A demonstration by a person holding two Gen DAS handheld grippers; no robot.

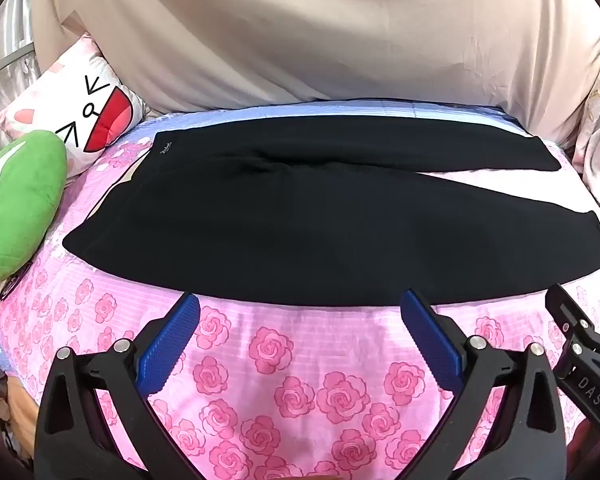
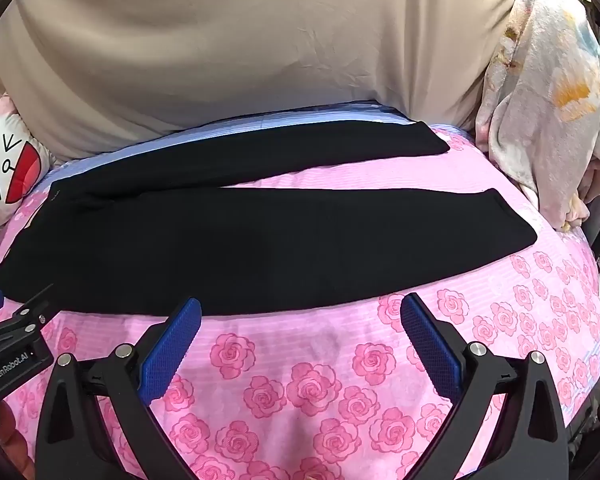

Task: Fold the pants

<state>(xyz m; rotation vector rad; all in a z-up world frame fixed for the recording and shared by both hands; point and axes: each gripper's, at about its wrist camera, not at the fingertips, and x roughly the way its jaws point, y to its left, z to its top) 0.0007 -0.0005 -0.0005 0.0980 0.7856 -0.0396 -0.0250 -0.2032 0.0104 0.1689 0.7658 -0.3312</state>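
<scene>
Black pants (image 1: 300,220) lie flat on a pink rose-print bedspread (image 1: 300,360), waistband at the left, both legs stretching right and splayed apart. In the right wrist view the same pants (image 2: 260,240) show two leg ends at the right. My left gripper (image 1: 300,304) stands open just short of the pants' near edge, nothing between its blue pads. My right gripper (image 2: 300,308) is open too, hovering at the near edge of the closer leg. The right gripper (image 1: 580,320) also shows at the right edge of the left wrist view.
A beige sheet (image 1: 320,32) rises behind the bed. A white cartoon pillow (image 1: 80,108) and a green plush (image 1: 20,200) sit at the left. A crumpled pale blanket (image 2: 540,100) is heaped at the right. The left gripper (image 2: 12,332) pokes in at left.
</scene>
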